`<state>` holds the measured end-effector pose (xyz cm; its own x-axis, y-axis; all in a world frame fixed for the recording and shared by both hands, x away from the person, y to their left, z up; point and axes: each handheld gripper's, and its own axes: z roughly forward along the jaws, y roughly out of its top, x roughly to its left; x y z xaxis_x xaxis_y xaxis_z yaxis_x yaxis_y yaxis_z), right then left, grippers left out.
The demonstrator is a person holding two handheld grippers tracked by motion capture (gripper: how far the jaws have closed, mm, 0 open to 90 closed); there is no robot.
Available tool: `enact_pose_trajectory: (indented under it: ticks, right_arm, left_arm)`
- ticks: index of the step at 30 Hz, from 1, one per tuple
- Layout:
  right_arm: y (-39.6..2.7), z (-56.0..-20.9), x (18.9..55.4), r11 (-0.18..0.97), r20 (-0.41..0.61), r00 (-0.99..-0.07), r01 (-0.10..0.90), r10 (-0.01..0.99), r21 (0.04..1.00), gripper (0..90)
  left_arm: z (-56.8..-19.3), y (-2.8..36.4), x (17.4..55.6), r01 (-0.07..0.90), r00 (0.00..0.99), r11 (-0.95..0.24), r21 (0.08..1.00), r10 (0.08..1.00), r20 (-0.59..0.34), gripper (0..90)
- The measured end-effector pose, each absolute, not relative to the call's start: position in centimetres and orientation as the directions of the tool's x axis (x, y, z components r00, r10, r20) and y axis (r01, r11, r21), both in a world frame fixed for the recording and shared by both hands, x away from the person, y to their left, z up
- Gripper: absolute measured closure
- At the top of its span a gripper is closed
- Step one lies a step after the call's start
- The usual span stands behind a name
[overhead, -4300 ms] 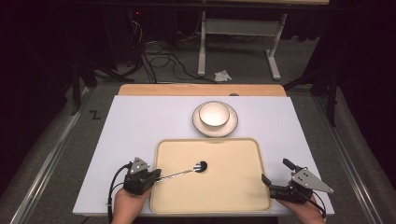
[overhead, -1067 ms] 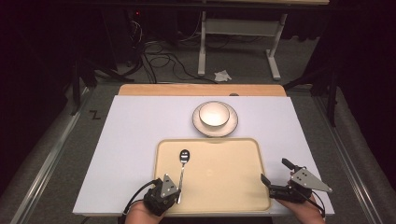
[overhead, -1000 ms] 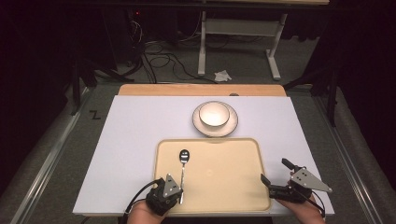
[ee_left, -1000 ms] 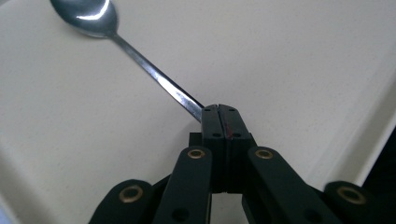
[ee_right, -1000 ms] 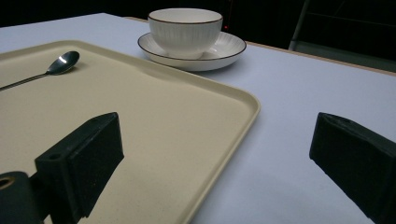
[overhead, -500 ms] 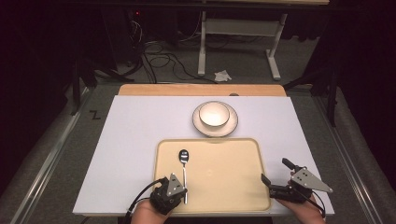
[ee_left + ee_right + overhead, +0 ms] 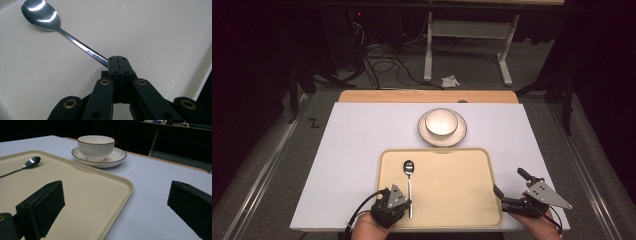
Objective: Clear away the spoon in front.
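Note:
A metal spoon (image 7: 408, 169) lies lengthwise on the left part of the cream tray (image 7: 452, 192), its bowl pointing toward the far edge. My left gripper (image 7: 408, 206) sits at the tray's near edge and is shut on the end of the spoon's handle. In the left gripper view the jaws (image 7: 117, 59) meet on the handle and the spoon (image 7: 75, 42) runs up to the left. My right gripper (image 7: 510, 183) rests open beside the tray's right near corner, nothing between its fingers. The right gripper view has that gripper (image 7: 116, 192), the tray (image 7: 75, 195) and the spoon (image 7: 31, 162).
A white bowl (image 7: 441, 122) stands on a saucer (image 7: 460, 138) just beyond the tray's far edge; both also appear in the right gripper view, bowl (image 7: 96, 146) on saucer (image 7: 115, 157). The white tabletop (image 7: 357, 150) spreads to the left. Cables and a desk frame lie beyond the table.
Since the earliest frame my left gripper carried the spoon from the tray's left side to its near edge, turning it to point away. Over the last second nothing moved.

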<state>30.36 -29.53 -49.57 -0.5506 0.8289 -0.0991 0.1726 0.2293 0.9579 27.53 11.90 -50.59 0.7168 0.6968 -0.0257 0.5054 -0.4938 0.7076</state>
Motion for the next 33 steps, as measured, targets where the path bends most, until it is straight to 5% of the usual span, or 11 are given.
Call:
enact_pose_trajectory:
  ticks: [23, 33]
  right_arm:
    - [-29.5, -48.5, 29.9, 0.212, -0.110, -0.530, 0.136, 0.841, 0.968, 0.4]
    - [-29.7, -48.5, 29.9, 0.212, -0.110, -0.528, 0.135, 0.842, 0.968, 0.4]
  left_arm:
    - [-48.7, 26.0, 29.1, 0.458, 0.431, -0.133, 0.879, 0.898, -0.089, 4.5]
    - [-48.6, 26.2, 29.1, 0.458, 0.402, -0.118, 0.881, 0.911, -0.087, 2.0]
